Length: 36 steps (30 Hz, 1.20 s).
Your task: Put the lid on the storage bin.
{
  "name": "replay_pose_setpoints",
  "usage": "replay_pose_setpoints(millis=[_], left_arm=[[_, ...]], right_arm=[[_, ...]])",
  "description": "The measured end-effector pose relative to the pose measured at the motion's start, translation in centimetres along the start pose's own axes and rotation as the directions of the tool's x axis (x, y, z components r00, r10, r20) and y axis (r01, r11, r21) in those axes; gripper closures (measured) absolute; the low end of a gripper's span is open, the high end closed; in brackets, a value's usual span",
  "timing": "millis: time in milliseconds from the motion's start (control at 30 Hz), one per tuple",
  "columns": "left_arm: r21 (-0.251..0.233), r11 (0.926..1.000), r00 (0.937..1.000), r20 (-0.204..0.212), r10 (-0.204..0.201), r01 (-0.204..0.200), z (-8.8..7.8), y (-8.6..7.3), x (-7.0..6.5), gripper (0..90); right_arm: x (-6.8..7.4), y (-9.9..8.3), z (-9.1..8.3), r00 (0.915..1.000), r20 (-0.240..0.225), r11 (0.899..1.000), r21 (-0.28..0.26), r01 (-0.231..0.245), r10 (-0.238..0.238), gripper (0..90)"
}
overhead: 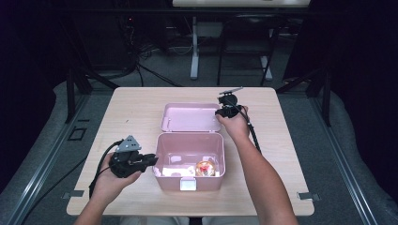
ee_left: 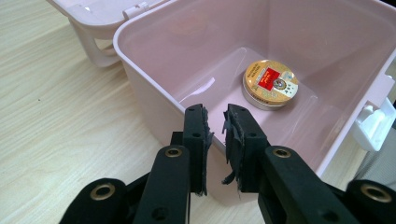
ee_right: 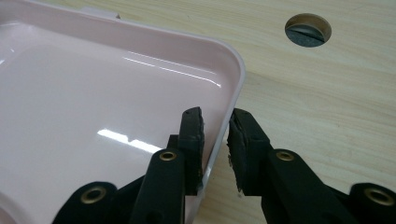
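Note:
A pink plastic box [overhead: 189, 179] stands open at the table's middle, its lid [overhead: 190, 117] laid back flat behind it. A round gold tin [overhead: 205, 168] with a red label lies on the box floor [ee_left: 271, 85]. My left gripper [overhead: 154, 160] is at the box's left wall. In the left gripper view its jaws [ee_left: 217, 123] pinch the box's rim [ee_left: 140, 65] near a corner. My right gripper [overhead: 219, 113] is at the lid's right edge. Its jaws [ee_right: 215, 126] straddle the lid's raised rim [ee_right: 233, 60], one pad inside and one outside, closed on it.
A white latch [overhead: 187, 183] sits on the box's front wall [ee_left: 373, 126]. A round cable hole [ee_right: 308, 30] opens in the wooden tabletop [overhead: 131, 108] beyond the lid. Table legs and cables stand on the floor behind the table.

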State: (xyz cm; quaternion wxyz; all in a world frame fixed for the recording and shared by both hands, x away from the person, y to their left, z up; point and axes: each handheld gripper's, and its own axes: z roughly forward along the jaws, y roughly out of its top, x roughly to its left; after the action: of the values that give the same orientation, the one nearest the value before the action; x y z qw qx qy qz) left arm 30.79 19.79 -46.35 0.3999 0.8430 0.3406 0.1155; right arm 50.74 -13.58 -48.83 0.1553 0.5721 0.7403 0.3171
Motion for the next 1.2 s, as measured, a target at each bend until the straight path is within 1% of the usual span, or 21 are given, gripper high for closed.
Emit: replay_pose_setpoints(millis=[200,233,400,700,967,1167,1200], left_arm=[[-0.004,1.0,1.0,0.0,-0.009,0.009,0.0,0.0,0.0,78.5],[-0.006,0.9999,0.9999,0.003,-0.01,0.01,0.0,0.0,0.1,78.5],[-0.004,0.9999,0.9999,0.007,-0.013,0.013,0.0,0.0,0.2,78.8],[-0.005,0.9999,0.9999,0.003,-0.012,0.012,0.0,0.0,0.1,79.0],[-0.004,0.9999,1.0,0.0,-0.01,0.01,0.0,0.0,0.1,79.0],[-0.005,0.9999,0.9999,0.0,-0.011,0.011,0.0,0.0,0.1,79.1],[-0.006,0.9999,0.9999,0.001,-0.012,0.012,0.0,0.0,0.1,79.1]], right_arm=[[0.1,0.0,-0.1,0.9998,0.006,1.0,0.004,-0.017,0.017,76.5],[0.1,0.1,-0.1,0.9996,0.006,1.0,0.003,-0.026,0.026,76.9],[0.3,0.1,-0.3,0.9992,0.017,0.999,0.002,-0.036,0.035,77.9],[0.3,0.2,-0.6,0.9981,0.016,0.998,0.0,-0.059,0.059,79.3],[0.5,0.3,-0.9,0.9984,0.021,0.999,-0.014,-0.051,0.052,80.2],[0.6,0.3,-1.2,0.9982,0.02,0.998,-0.032,-0.057,0.057,80.8],[0.6,0.3,-1.3,0.9984,0.022,0.998,-0.032,-0.051,0.052,80.8]])
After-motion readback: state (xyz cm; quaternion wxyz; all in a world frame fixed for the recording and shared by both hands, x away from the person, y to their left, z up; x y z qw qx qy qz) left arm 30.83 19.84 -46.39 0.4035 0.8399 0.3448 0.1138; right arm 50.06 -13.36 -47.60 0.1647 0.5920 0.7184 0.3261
